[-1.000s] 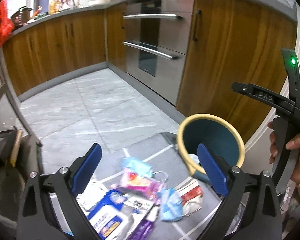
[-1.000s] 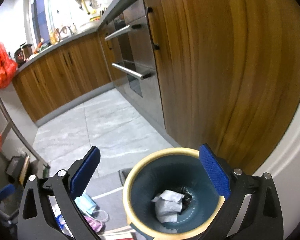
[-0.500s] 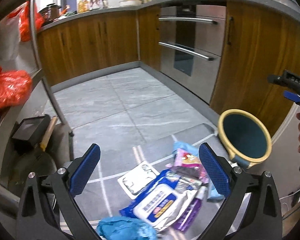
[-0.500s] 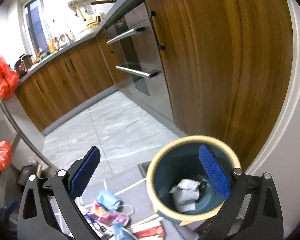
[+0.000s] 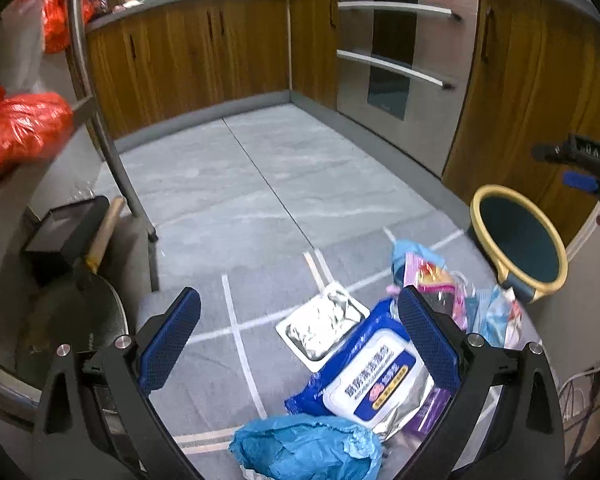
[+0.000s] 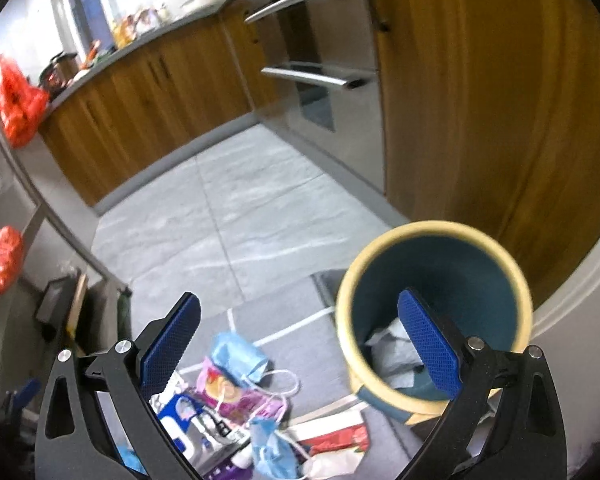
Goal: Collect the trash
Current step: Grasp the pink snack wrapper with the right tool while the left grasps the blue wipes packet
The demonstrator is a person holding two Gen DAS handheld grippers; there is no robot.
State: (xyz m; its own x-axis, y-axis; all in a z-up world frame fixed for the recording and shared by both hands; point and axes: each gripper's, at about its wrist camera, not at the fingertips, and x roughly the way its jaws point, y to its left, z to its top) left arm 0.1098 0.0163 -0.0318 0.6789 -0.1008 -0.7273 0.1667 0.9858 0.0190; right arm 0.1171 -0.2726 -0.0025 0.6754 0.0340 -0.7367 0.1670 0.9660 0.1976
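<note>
Hovering wide open and empty, your left gripper [image 5: 298, 344] now frames the litter pile instead of the bin it faced a second ago; you have pulled it back and swung it toward the trash, which I read as lining up the next pick. Nearest you, at 6 o'clock in the left wrist view, lies a crumpled blue bag [image 5: 306, 446]. Just past it sits one blue-and-white wipes pack [image 5: 374, 376], then one silver foil tray [image 5: 322, 326] at about 12 o'clock between the pads, and one pink snack wrapper [image 5: 430, 276] at 1 o'clock.

Your right gripper [image 6: 298, 344] is likewise spread wide with nothing held. It has lifted and drifted back from the bin [image 6: 434, 236], which has slid from 6 o'clock toward 3 o'clock in its view. One crumpled white paper [image 6: 392, 354] already rests inside, so at least one piece is collected.

From the right wrist view, you can count two blue face masks, one [image 6: 238, 354] near the pink wrapper and one [image 6: 270, 446] closer in, plus one red-and-white packet [image 6: 332, 434] beside the bin's base. Farther off, at 10 o'clock, two orange plastic bags [image 5: 22, 126] hang by the metal rack [image 5: 100, 112]; they look like storage, not trash.
</note>
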